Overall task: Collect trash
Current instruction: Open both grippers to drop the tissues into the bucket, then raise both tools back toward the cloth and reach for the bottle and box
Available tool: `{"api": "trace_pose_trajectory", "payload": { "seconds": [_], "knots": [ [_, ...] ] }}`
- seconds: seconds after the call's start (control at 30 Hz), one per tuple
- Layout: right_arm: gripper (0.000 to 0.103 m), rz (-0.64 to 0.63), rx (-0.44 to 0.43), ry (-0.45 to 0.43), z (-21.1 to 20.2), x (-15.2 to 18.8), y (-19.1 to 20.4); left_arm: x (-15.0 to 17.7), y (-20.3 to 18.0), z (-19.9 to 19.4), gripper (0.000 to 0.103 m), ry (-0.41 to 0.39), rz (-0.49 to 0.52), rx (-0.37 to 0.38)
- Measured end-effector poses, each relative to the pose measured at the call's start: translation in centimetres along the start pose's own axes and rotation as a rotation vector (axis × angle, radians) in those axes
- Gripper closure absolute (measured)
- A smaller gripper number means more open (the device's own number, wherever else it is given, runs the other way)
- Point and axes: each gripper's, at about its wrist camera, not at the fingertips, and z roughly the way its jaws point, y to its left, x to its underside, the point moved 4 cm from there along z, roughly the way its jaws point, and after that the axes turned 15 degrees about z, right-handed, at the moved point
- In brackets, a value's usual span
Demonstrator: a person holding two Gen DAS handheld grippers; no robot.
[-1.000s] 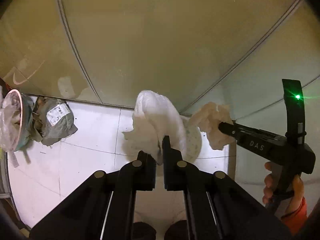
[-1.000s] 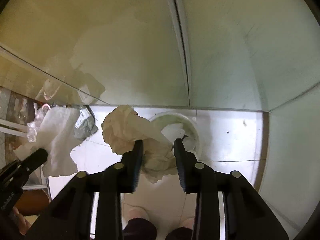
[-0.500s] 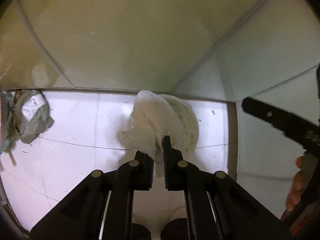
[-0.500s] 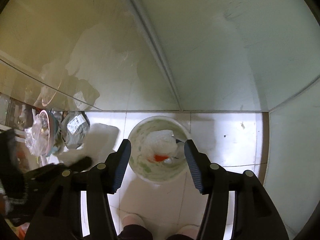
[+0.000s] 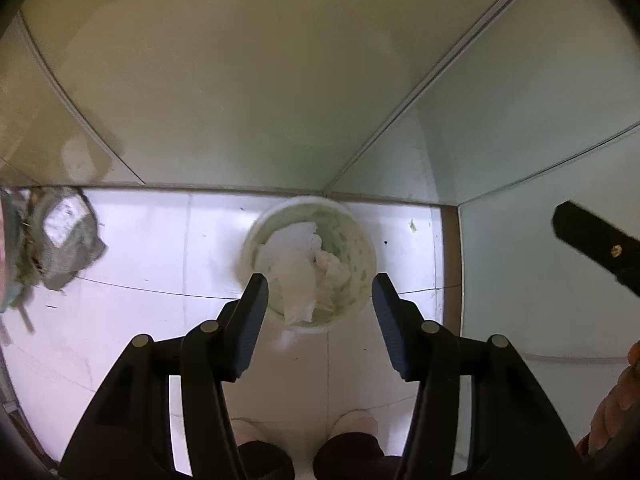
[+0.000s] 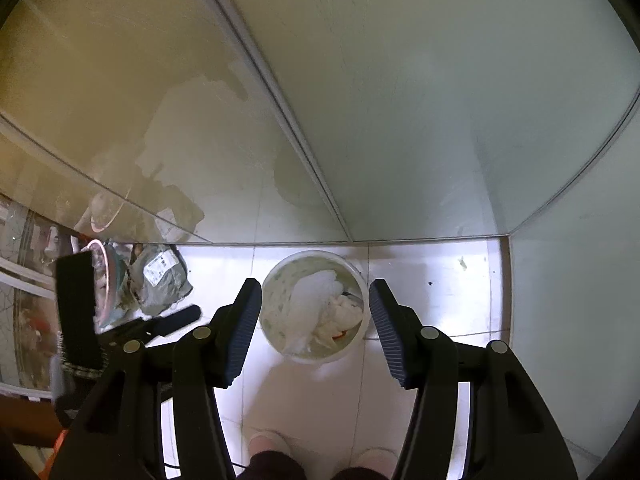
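A white round bin [image 5: 362, 236] stands on the white tiled floor against the wall, with crumpled white tissue [image 5: 298, 268] lying inside it. It also shows in the right wrist view [image 6: 276, 280], with the tissue [image 6: 316, 304] in it and a bit of orange underneath. My left gripper [image 5: 320, 304] is open and empty, held above the bin. My right gripper [image 6: 314, 312] is open and empty, also above the bin. The right gripper's tip shows at the right edge of the left wrist view [image 5: 592, 246].
A grey crumpled bag with a white label [image 6: 162, 280] lies on the floor left of the bin, next to a pink-rimmed container [image 6: 106, 284]. Glass panels [image 6: 360, 100] rise behind the bin. The person's feet [image 5: 304, 440] stand just before it.
My left gripper opened and let go of the white tissue, which now lies in the bin. My right gripper dropped its beige tissue earlier and stays open.
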Motion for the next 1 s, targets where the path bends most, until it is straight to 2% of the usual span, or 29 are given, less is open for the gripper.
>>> {"api": "trace_pose_trajectory", "payload": {
  "seconds": [0.13, 0.33, 0.5, 0.77, 0.9, 1.0],
  "knots": [
    [0.051, -0.014, -0.010, 0.000, -4.6, -0.5, 2.1, -1.0, -0.5, -6.1, 0.050, -0.029, 0.026, -0.030],
    [0.051, -0.045, -0.021, -0.037, -14.7, -1.5, 6.9, -2.8, -2.5, -18.5, 0.050, -0.085, 0.054, -0.047],
    [0.051, -0.068, -0.024, -0.101, -23.6, -2.3, 10.6, -4.8, -4.0, -30.7, 0.050, -0.170, 0.076, -0.057],
    [0.051, -0.105, -0.006, -0.266, -37.9, -2.5, 16.0, -7.8, -5.6, -47.0, 0.049, -0.355, 0.140, -0.081],
    [0.051, -0.122, 0.001, -0.367, -43.0, -2.1, 18.6, -8.5, -5.8, -54.3, 0.044, -0.478, 0.180, -0.100],
    [0.045, -0.133, 0.003, -0.460, -46.0, -2.1, 20.2, -8.8, -6.0, -58.5, 0.039, -0.559, 0.202, -0.123]
  ]
}}
